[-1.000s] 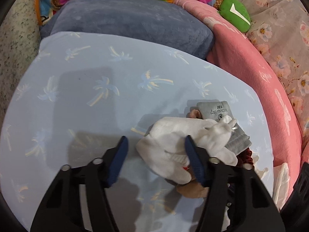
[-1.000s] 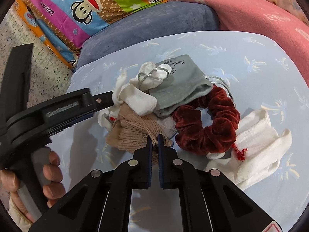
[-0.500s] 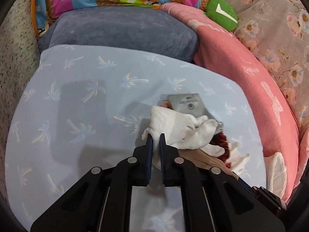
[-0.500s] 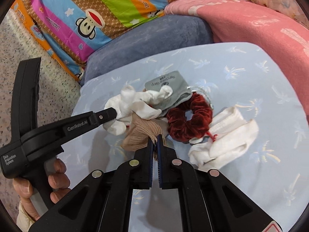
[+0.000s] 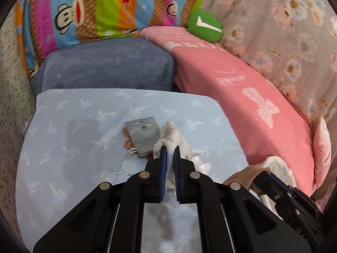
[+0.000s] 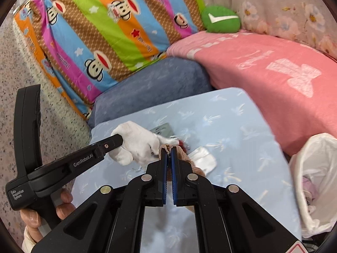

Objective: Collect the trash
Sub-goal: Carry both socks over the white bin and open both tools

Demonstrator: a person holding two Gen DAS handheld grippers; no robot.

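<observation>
White sock: clamped in left gripper. Tan sock, mostly hidden, clamped in right gripper. Trash bag shows fully only in right view.

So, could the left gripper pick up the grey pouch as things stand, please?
Probably not yet: the left gripper is shut on the white sock. The grey pouch lies uncovered on the blue sheet, just beyond its fingers.

I see a pale blue sheet with a palm print covering the bed. On it lie a grey pouch over something tan, a white cloth, a blue-grey cushion at its far edge, and a pink blanket alongside.
</observation>
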